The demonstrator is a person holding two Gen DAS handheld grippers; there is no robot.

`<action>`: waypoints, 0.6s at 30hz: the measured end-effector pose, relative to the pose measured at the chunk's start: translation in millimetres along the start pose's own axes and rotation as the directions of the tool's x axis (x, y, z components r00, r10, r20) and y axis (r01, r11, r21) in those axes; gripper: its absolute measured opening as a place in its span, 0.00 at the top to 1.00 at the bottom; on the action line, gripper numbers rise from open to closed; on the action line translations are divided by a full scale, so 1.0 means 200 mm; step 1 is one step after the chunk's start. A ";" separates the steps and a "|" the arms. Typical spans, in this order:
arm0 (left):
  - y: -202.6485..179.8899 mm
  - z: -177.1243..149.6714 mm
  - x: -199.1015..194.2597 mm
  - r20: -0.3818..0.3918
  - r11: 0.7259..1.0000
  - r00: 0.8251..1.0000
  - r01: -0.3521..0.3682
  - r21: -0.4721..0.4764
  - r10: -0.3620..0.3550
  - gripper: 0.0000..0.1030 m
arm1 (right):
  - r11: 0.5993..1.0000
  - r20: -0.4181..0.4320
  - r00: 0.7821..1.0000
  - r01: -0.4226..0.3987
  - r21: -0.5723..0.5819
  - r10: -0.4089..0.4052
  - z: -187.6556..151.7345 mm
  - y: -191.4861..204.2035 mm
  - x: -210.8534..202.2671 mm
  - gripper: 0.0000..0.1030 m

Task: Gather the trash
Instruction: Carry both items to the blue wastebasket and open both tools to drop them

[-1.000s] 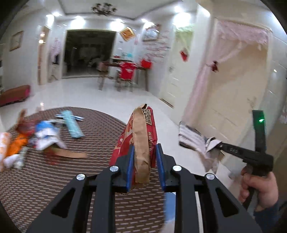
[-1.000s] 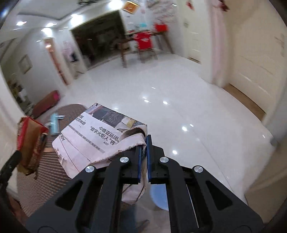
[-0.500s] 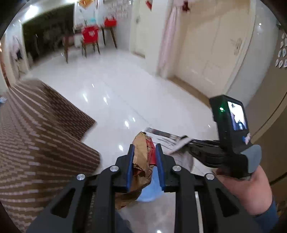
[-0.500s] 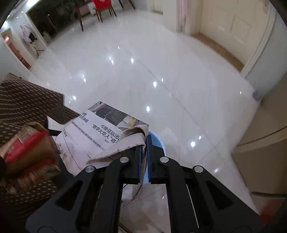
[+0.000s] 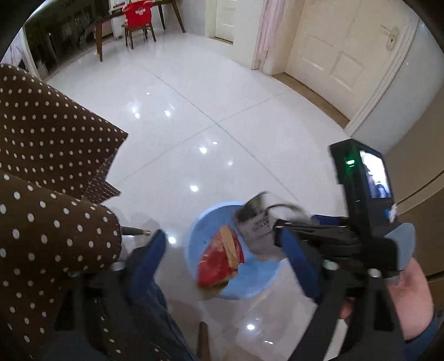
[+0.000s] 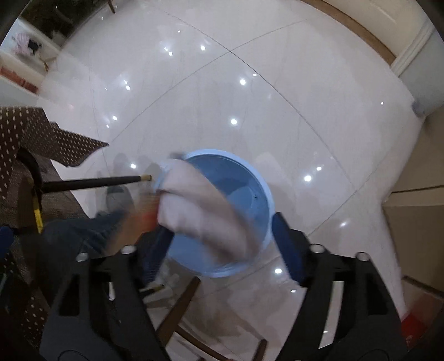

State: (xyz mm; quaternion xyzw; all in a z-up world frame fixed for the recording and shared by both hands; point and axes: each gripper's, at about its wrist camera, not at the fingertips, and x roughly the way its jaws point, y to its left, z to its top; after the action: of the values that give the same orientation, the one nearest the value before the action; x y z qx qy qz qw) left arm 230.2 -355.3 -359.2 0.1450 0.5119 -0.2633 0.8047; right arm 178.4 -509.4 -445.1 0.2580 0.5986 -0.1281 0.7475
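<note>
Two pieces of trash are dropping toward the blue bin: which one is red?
The red snack packet, below the left gripper, over the bin. The other piece, the crumpled newspaper under the right gripper, is pale grey-white with print.

Home interior, glossy white tile floor (image 5: 222, 111), panelled door (image 5: 333, 61), dining chair (image 5: 138, 22)

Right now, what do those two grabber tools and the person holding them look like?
Both the left gripper and the right gripper are black frames with silver screws and blue fingers. The right one carries a small screen with a green light. The hand shows a dark blue sleeve.
</note>
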 end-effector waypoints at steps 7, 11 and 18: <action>-0.01 -0.03 0.05 -0.044 1.000 0.999 -0.004 -0.003 0.004 0.15 | 0.998 0.050 0.998 -0.029 0.048 0.027 0.01 -0.03 -0.15 0.09; -0.05 -0.07 -0.02 -0.041 1.000 0.999 -0.021 0.020 0.021 0.15 | 0.998 0.072 0.997 -0.026 0.057 0.022 -0.01 -0.01 -0.21 0.07; -0.12 -0.09 -0.26 0.048 0.998 0.999 -0.011 0.064 0.008 0.15 | 0.993 0.190 0.981 -0.051 0.105 0.031 -0.09 -0.06 -0.45 0.06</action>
State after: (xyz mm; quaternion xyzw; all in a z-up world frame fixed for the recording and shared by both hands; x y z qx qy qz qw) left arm 184.5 -351.6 -320.1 0.1669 0.4832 -0.2792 0.8129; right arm 134.6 -519.5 -363.1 0.2976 0.5120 -0.1691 0.7879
